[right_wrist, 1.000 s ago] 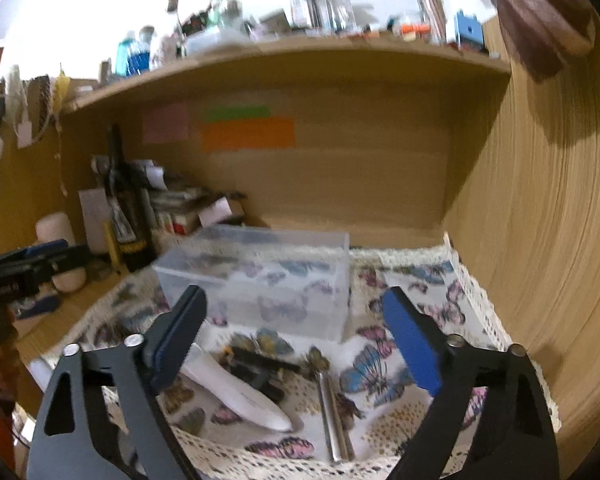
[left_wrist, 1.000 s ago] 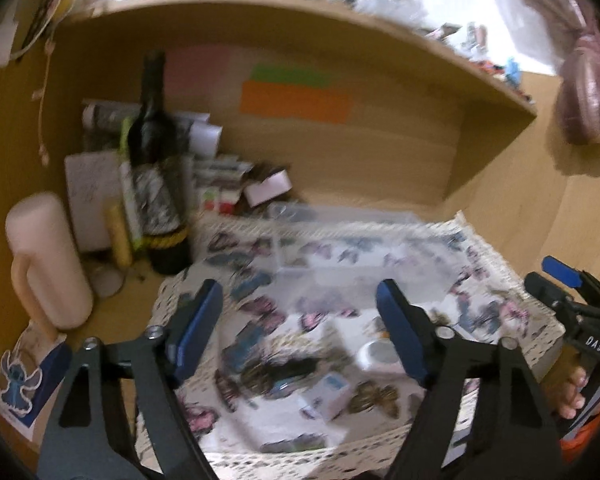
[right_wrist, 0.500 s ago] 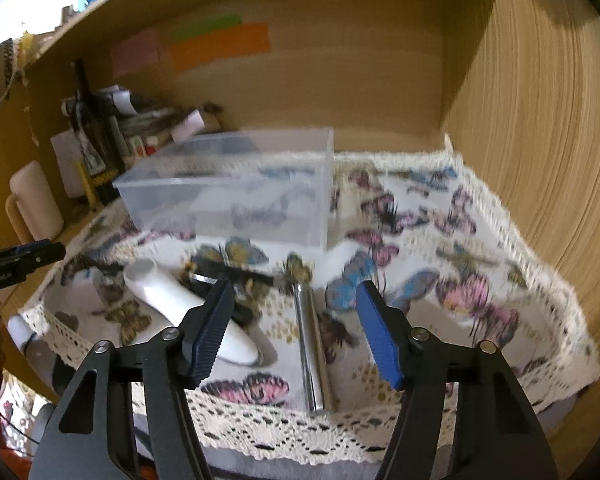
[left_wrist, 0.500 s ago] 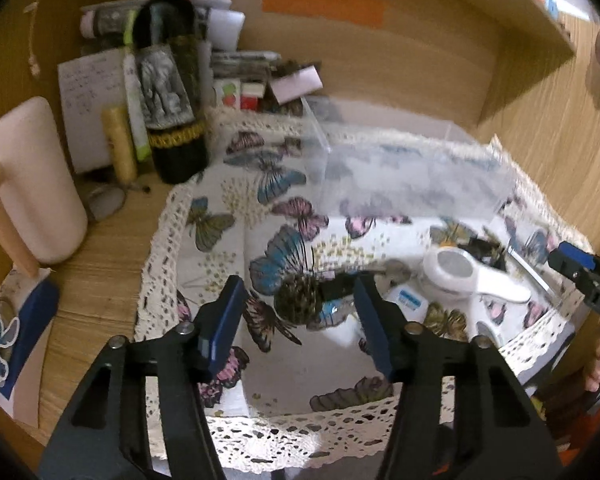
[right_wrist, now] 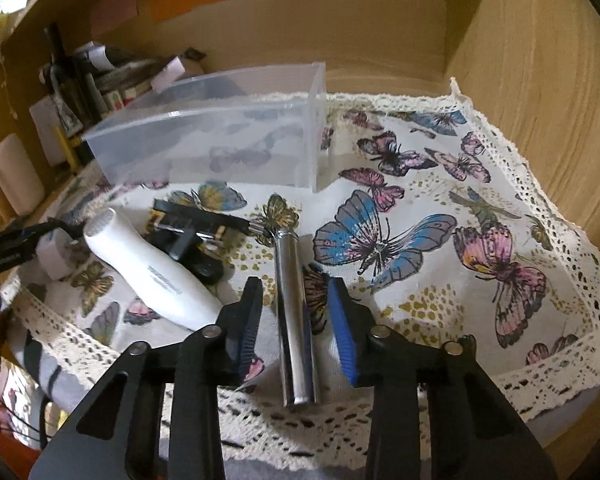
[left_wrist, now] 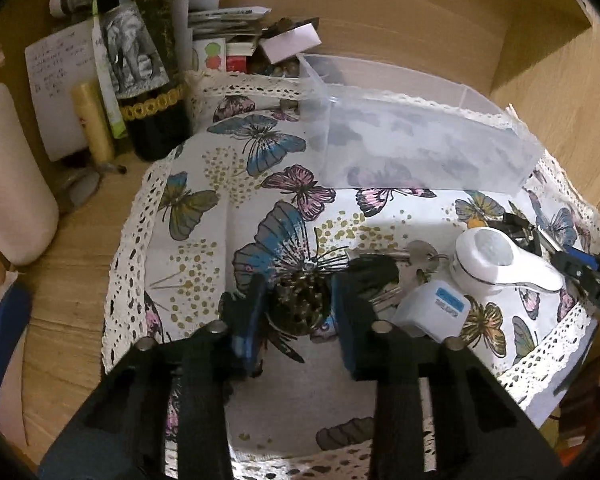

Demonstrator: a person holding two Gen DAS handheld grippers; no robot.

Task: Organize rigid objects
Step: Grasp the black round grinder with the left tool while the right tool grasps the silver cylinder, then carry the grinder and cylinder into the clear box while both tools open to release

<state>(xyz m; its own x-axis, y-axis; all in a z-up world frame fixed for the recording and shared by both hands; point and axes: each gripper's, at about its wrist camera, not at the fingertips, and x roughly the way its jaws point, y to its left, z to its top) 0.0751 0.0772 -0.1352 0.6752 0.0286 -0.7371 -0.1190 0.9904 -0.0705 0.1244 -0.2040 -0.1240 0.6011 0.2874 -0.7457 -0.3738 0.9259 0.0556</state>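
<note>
A clear plastic bin (left_wrist: 416, 144) stands on the butterfly cloth (left_wrist: 204, 200); it also shows in the right wrist view (right_wrist: 204, 144). My left gripper (left_wrist: 298, 308) straddles a dark pine cone (left_wrist: 300, 306), its pads close beside it; contact is unclear. Keys (left_wrist: 416, 260), a small white box (left_wrist: 432, 312) and a white handheld device (left_wrist: 500, 264) lie to its right. My right gripper (right_wrist: 294, 308) is open around a silver metal tube (right_wrist: 296, 320), not touching it. The white device (right_wrist: 148, 272) and a black clip (right_wrist: 188, 232) lie to its left.
A dark wine bottle (left_wrist: 148, 80), papers, a yellow tube (left_wrist: 94, 124) and a pale mug (left_wrist: 8, 184) crowd the back left of the wooden desk. Wooden walls close the back and right (right_wrist: 540, 80). The cloth's lace edge hangs at the front.
Both grippers have dropped lower and closed in. The left pads now flank the pine cone closely; the right pads have narrowed around the metal tube.
</note>
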